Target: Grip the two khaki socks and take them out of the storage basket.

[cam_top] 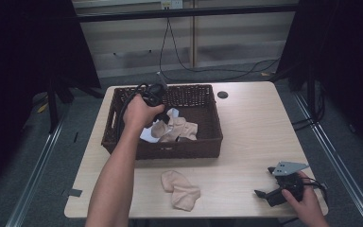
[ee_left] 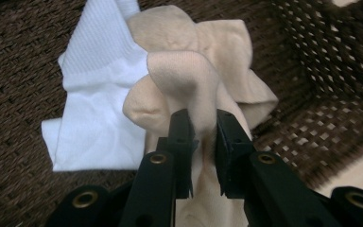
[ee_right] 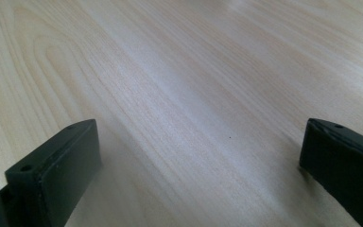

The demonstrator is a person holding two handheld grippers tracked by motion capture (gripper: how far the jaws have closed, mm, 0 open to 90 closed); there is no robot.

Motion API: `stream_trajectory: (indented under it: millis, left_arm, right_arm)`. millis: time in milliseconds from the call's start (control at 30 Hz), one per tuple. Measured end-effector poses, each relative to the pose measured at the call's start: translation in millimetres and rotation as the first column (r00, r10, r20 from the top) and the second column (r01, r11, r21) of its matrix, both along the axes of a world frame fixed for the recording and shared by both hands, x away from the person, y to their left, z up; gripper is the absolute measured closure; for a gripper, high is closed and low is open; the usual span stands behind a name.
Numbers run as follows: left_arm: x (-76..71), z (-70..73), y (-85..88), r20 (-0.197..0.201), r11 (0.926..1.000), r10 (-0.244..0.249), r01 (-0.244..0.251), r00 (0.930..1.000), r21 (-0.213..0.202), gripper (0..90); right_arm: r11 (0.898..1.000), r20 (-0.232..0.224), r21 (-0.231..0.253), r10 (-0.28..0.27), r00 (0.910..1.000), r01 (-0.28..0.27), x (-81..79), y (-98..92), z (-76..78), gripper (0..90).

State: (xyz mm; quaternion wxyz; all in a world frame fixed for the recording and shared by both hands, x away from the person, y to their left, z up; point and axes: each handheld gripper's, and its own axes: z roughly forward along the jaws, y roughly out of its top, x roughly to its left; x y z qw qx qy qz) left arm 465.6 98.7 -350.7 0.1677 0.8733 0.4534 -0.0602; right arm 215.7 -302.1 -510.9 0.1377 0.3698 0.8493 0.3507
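Observation:
Inside the brown wicker basket [cam_top: 203, 135] lies a pile of cloth: a beige sock [cam_top: 177, 128] and a white sock [cam_top: 147, 134]. My left gripper [cam_top: 163, 116] hangs over the basket with its jaws pinched on a fold of the beige sock [ee_left: 189, 80], which is lifted off the white sock [ee_left: 94, 94]. Its gripper [ee_left: 203, 130] shows the cloth squeezed between the pads. A second beige sock [cam_top: 182, 189] lies flat on the table in front of the basket. My right gripper [cam_top: 264, 182] rests at the table's front right, jaws wide apart [ee_right: 198, 146] over bare wood.
The light wooden table [cam_top: 255, 127] has a round cable hole [cam_top: 222, 94] behind the basket. Cables run across the floor beyond the far edge. Dark stands flank the table on both sides.

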Motion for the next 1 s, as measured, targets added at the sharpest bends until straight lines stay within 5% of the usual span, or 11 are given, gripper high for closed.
stream_trajectory:
  millis: [300, 1000]
  left_arm:
    - [-15.7, 31.7, -3.8, 0.020, 0.9958, -0.084, 0.084, 0.9963, -0.035, 78.1]
    - [-44.9, 75.2, -0.1, 0.075, 0.9820, -0.167, 0.172, 0.9832, -0.077, 78.1]
  right_arm:
    - [1.000, 0.000, -0.003, -0.002, 1.0000, 0.002, -0.1, 0.0, 0.1, 0.0]
    - [1.000, 0.000, -0.003, -0.001, 1.0000, 0.001, 0.0, 0.0, 0.1, 0.0]
